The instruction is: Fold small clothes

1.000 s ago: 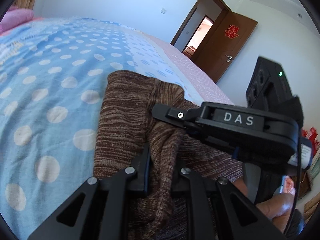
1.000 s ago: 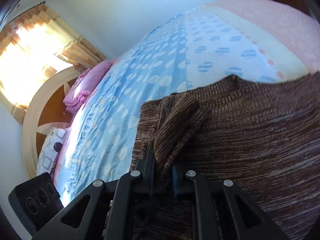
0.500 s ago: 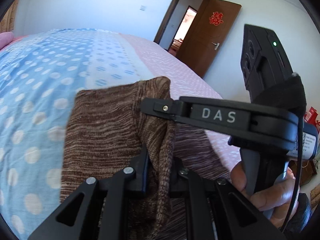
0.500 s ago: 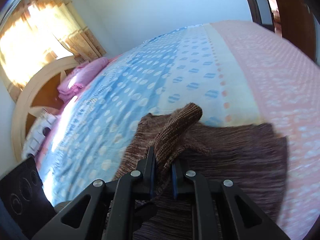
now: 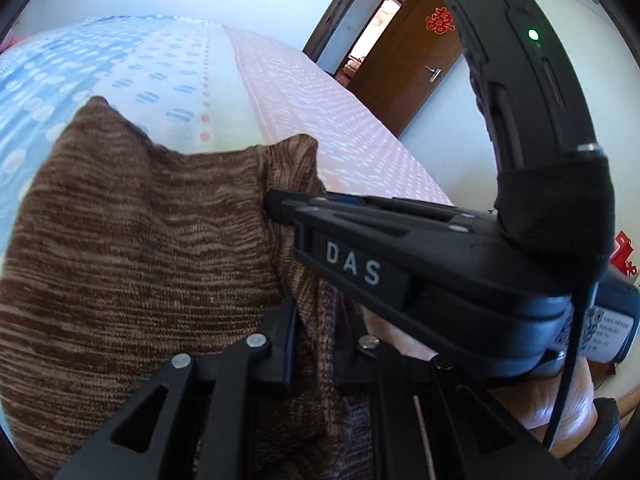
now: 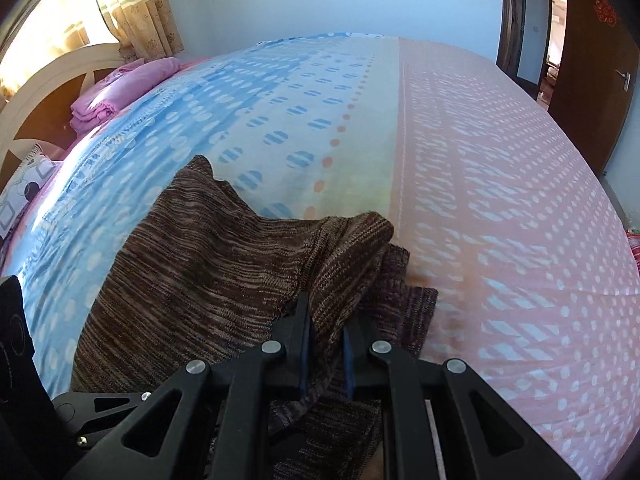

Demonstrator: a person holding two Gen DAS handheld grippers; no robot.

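Surface: bed with blue-and-pink dotted sheet point(image 6: 460, 128).
Garment: brown striped knit sweater point(image 6: 192, 264), lifted above the sheet.
Left gripper point(image 5: 316, 344): clamped on knit.
Right gripper point(image 6: 326, 344): clamped on knit.
Room: brown wooden door point(image 6: 588, 80), cream curtains point(image 6: 132, 12), pink folded blanket point(image 6: 120, 88).

Bare bedspread point(image 6: 500, 200) lies open ahead and to the right of the brown knit point(image 6: 192, 280). Leftward, the right gripper point(image 5: 280, 208) crowds against the left gripper point(image 5: 316, 344) (nearly touching); pink bedding point(image 6: 120, 88) sits by the headboard.
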